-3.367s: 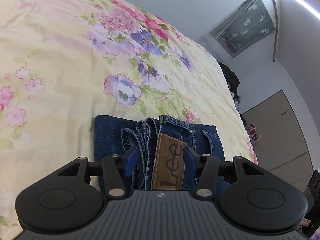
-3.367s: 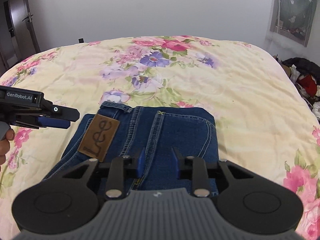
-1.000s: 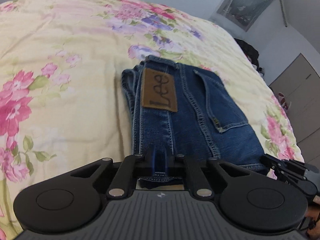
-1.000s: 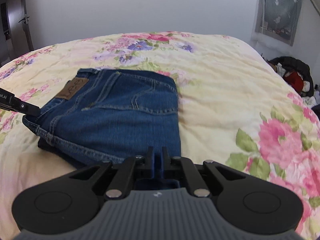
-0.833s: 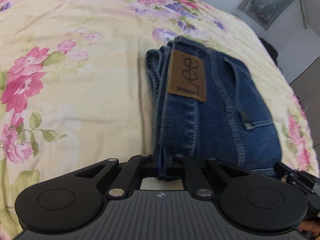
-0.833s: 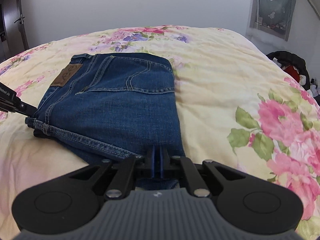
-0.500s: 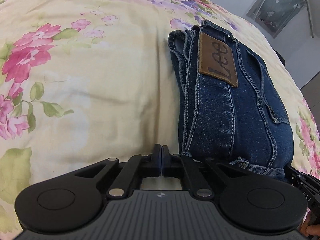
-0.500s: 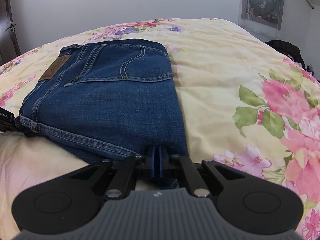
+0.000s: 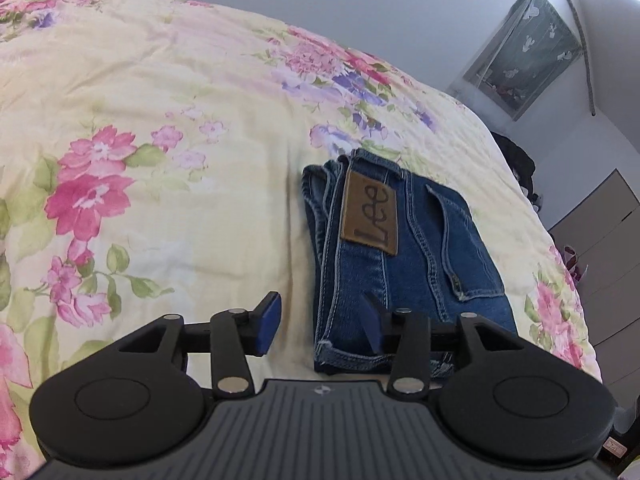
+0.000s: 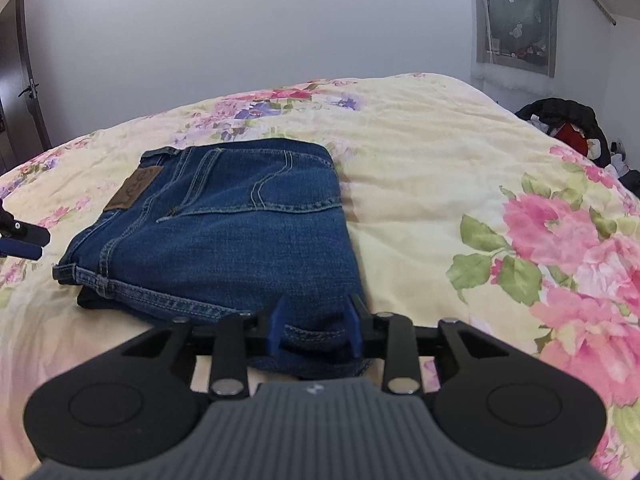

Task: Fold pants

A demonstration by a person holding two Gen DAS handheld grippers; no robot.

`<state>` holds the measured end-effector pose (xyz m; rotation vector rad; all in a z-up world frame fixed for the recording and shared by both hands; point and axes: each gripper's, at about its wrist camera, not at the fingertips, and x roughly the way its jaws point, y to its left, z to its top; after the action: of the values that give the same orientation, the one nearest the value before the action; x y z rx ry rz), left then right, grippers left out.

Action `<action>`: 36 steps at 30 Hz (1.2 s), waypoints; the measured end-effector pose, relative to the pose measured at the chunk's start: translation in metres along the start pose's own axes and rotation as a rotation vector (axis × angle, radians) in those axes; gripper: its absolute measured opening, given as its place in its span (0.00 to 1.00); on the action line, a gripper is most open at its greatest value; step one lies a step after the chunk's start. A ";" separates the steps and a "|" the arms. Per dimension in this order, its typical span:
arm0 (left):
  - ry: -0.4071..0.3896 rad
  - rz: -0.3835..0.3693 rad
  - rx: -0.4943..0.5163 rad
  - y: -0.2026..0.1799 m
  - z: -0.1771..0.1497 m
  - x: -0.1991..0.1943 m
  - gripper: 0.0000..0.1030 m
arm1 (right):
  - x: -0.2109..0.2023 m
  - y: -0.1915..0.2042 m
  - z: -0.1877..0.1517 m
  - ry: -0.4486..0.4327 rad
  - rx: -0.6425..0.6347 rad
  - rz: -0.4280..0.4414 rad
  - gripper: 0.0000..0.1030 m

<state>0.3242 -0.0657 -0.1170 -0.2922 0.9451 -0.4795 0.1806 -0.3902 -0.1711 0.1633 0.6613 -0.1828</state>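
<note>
The blue jeans (image 9: 412,256) lie folded into a compact rectangle on the floral bedspread (image 9: 160,128), brown Lee patch (image 9: 370,220) facing up. My left gripper (image 9: 320,326) is open and empty, just above the near left corner of the jeans. In the right wrist view the folded jeans (image 10: 224,224) lie flat, and my right gripper (image 10: 316,326) is open at their near right corner, with the denim edge between its blue fingers but not pinched. The left gripper's tip (image 10: 22,238) shows at the left edge there.
The yellow flowered bedspread (image 10: 460,184) spreads wide around the jeans. A pile of dark clothes (image 10: 568,124) lies off the bed at the right. A curtained window (image 10: 516,16) and grey wall stand behind; a cabinet (image 9: 600,232) is at the far right.
Both grippers were shut on the near edge of the jeans; both have now opened and let go. The left gripper has lifted and pulled back a little.
</note>
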 end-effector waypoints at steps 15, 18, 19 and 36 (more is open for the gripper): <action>0.027 -0.088 -0.069 0.000 0.020 0.046 0.71 | 0.040 -0.051 0.051 0.128 0.274 0.146 0.55; 0.028 -0.146 -0.166 0.018 0.019 0.060 0.72 | 0.057 -0.064 0.055 0.144 0.369 0.208 0.55; 0.033 -0.170 -0.204 0.024 0.019 0.066 0.73 | 0.063 -0.067 0.055 0.153 0.393 0.225 0.55; 0.134 -0.475 -0.448 0.074 0.033 0.149 0.57 | 0.154 -0.105 0.048 0.229 0.688 0.516 0.46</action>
<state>0.4444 -0.0773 -0.2359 -0.9128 1.1126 -0.7251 0.3051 -0.5201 -0.2397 1.0167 0.7414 0.1161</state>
